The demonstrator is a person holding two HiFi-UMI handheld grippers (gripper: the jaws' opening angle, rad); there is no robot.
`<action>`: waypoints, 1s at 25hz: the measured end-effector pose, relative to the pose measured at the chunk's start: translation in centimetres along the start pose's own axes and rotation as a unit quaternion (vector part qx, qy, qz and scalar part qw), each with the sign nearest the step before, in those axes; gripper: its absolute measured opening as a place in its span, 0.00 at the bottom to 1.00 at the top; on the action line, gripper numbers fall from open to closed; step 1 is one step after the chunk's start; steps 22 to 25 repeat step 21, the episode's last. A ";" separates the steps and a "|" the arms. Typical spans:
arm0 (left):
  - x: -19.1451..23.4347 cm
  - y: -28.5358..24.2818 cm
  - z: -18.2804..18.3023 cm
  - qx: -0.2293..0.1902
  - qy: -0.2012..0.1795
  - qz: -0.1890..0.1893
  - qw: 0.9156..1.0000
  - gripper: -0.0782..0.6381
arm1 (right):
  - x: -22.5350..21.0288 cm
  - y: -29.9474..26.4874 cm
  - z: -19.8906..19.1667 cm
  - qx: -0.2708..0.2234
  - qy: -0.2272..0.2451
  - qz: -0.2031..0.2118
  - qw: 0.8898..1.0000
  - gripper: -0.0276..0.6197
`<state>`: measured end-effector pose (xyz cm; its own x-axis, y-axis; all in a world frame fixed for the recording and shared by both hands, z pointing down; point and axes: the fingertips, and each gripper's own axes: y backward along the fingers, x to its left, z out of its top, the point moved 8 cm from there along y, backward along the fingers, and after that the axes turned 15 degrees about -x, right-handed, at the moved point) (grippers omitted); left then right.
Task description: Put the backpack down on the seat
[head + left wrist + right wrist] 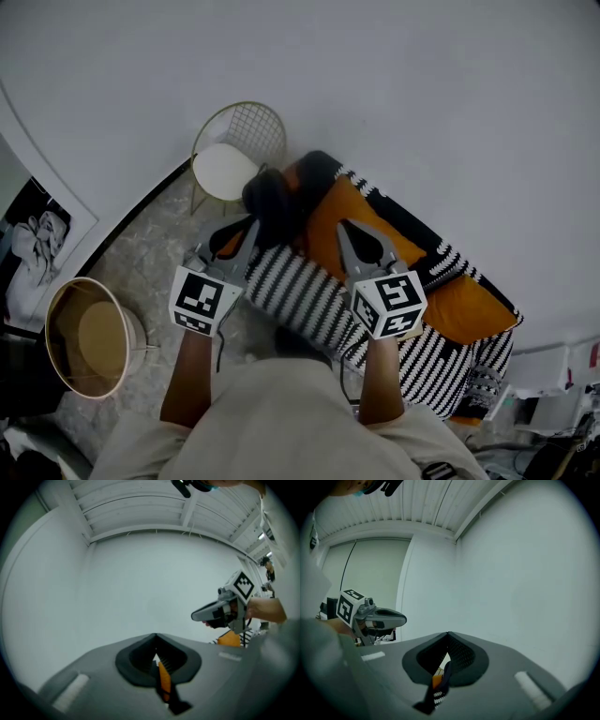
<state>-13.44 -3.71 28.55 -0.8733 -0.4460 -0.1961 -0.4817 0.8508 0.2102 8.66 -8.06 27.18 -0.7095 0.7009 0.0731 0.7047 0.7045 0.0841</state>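
Only the gripper views show left tool (156, 645) and right tool (447, 643) clamped on backpack straps (164, 681).

Floor (150, 262): grey mottled stone, seen only as a strip below the white wall. A chair (246, 127) stands on it hard by the wall, with a gold wire frame, mesh back and thin legs; its round white seat (221, 172) lies flat in the frame. Down-left of the chair, well apart, a drum-shaped shade (89, 339) with a gold inside stands open end up. Left of the chair, at the wall's foot, is a black-and-white framed picture (36, 251); standing or hung, cannot tell. A black skirting strip (141, 212) runs from the chair towards it.
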 end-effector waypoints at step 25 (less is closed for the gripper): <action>0.2 -0.9 -1.7 0.028 0.009 -0.001 1.000 0.11 | -0.8 -0.4 -0.9 0.011 0.007 -0.001 1.000 0.05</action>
